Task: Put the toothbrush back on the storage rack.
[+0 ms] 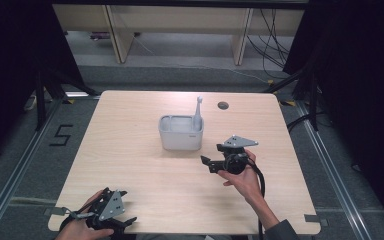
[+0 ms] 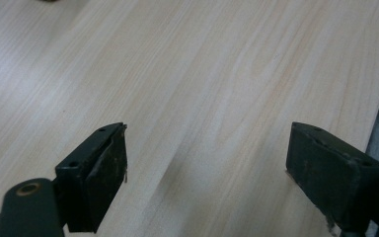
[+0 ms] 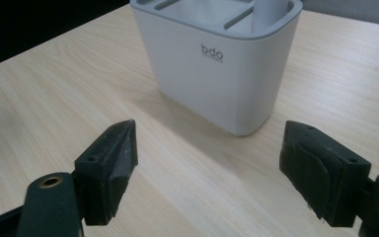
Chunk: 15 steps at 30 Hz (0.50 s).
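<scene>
The left gripper [image 1: 125, 212] is sitting low at the near left, held by the left hand [image 1: 82, 229], its jaws standing wide apart. The right hand [image 1: 242, 177] is holding the right gripper [image 1: 205, 162] farther forward, pointing left, forearm angling in from below, jaws likewise spread wide.

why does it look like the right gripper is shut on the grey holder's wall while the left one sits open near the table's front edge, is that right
Not quite. The right gripper is open, not shut on the grey holder: in the right gripper view its fingers stand wide apart, short of the holder, touching nothing. The rest holds: the left gripper sits open near the table's front edge.
</scene>
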Tool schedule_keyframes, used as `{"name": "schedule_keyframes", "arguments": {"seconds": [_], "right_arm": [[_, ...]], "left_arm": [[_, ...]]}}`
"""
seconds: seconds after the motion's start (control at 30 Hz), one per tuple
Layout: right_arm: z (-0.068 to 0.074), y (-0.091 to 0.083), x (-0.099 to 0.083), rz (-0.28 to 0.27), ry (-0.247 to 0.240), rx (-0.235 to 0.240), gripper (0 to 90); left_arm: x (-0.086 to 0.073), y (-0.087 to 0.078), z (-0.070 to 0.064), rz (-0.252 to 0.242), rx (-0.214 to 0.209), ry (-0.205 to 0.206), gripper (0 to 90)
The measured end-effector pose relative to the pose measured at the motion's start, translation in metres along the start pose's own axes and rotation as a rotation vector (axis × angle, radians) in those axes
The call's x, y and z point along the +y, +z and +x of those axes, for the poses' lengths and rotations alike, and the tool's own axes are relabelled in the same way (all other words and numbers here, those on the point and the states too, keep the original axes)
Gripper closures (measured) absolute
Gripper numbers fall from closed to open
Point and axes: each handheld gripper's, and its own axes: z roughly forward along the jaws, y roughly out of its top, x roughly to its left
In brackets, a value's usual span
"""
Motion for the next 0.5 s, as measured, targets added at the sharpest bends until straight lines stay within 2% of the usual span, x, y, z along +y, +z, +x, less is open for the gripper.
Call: {"name": "schedule_keyframes", "arguments": {"seconds": [0.07,0.1,0.13,0.17,0.2,0.23,0.27,0.37,0.4,0.43,0.47,0.5], "right_arm": [[0.003,-0.001,-0.003,0.002,0.028,-0.004,22.6],[0.003,-0.001,-0.004,0.006,0.025,-0.013,22.5],[0.002,-0.001,-0.004,0.003,0.005,-0.001,22.4],[0.005,-0.001,-0.006,0.007,0.036,0.003,22.3],[0.004,-0.001,-0.006,0.009,0.011,0.005,22.3],[0.006,-0.002,-0.008,0.013,0.036,0.006,22.3],[0.005,-0.002,-0.009,0.01,0.017,0.011,22.2],[0.007,-0.002,-0.013,0.02,0.03,0.011,22.0],[0.007,-0.004,-0.014,0.027,0.004,-0.004,21.9],[0.01,-0.004,-0.017,0.036,0.041,0.01,21.7],[0.008,-0.003,-0.018,0.027,0.003,-0.001,21.7],[0.01,-0.004,-0.02,0.035,0.02,0.013,21.7]], "left_arm": [[0.0,0.0,0.0,0.0,-0.002,0.001,15.6],[0.0,0.0,0.0,0.0,-0.001,0.0,15.6],[0.0,0.001,0.0,-0.014,0.0,-0.013,15.6],[0.0,0.0,0.0,-0.005,0.001,-0.002,15.6],[0.0,0.0,0.0,0.0,-0.001,0.001,15.6],[0.0,0.0,0.0,-0.006,-0.001,-0.001,15.6],[0.0,0.0,0.0,-0.006,0.001,-0.002,15.6],[0.0,0.0,0.0,-0.003,0.0,0.0,15.6],[0.0,0.0,0.0,-0.005,0.0,-0.002,15.6],[0.0,0.0,0.0,-0.006,0.001,-0.002,15.6],[0.0,0.0,0.0,-0.005,0.0,-0.002,15.6],[0.0,0.0,0.0,-0.005,0.001,-0.002,15.6]]}}
